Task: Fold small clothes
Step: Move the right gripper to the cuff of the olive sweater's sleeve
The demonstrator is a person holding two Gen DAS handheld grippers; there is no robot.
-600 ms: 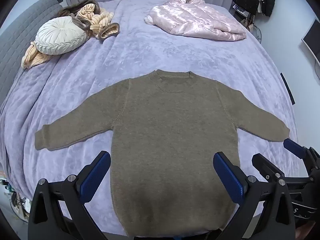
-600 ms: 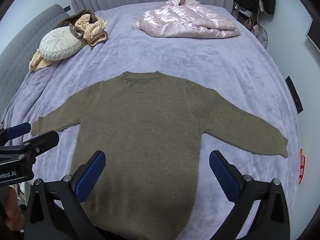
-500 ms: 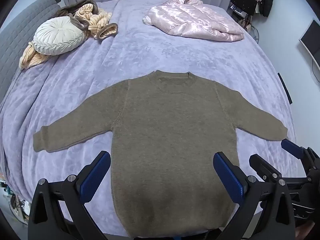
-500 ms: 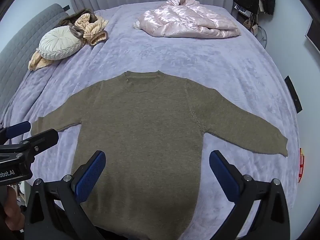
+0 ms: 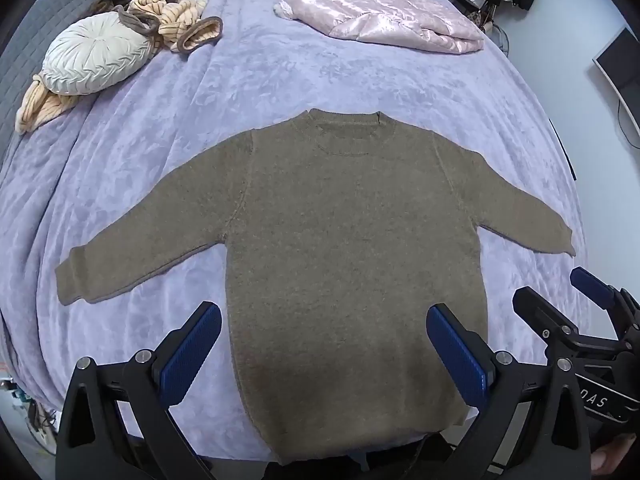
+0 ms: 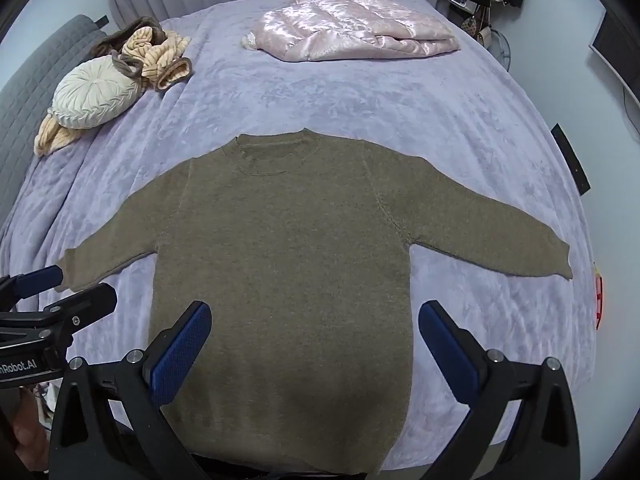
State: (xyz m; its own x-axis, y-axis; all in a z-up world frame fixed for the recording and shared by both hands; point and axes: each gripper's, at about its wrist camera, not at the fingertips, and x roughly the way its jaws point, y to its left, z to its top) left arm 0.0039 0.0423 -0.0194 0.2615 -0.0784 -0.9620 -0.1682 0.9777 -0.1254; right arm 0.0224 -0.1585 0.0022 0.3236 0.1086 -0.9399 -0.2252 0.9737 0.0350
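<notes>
An olive-brown knit sweater [image 5: 352,248] [image 6: 280,264] lies flat on the lilac bedspread [image 5: 320,76], both sleeves spread out and the collar pointing away. My left gripper [image 5: 324,356] hovers open above the sweater's lower hem, holding nothing. My right gripper [image 6: 316,352] is open too, above the hem's right half, with nothing between its blue pads. Each gripper shows in the other's view: the right gripper [image 5: 560,300] at the right edge, the left gripper [image 6: 68,288] at the left edge near the left cuff.
A shiny pink puffer jacket [image 5: 380,12] lies at the far side of the bed. A round cream pillow [image 5: 96,60] and striped beige-brown clothes [image 5: 176,20] sit at the far left by a grey headboard [image 6: 24,92]. The bed's near edge runs just under the hem.
Both views have shifted only slightly; the sweater sits a little lower and nearer in the left wrist view. The sweater itself lies as before, both grippers still open.
</notes>
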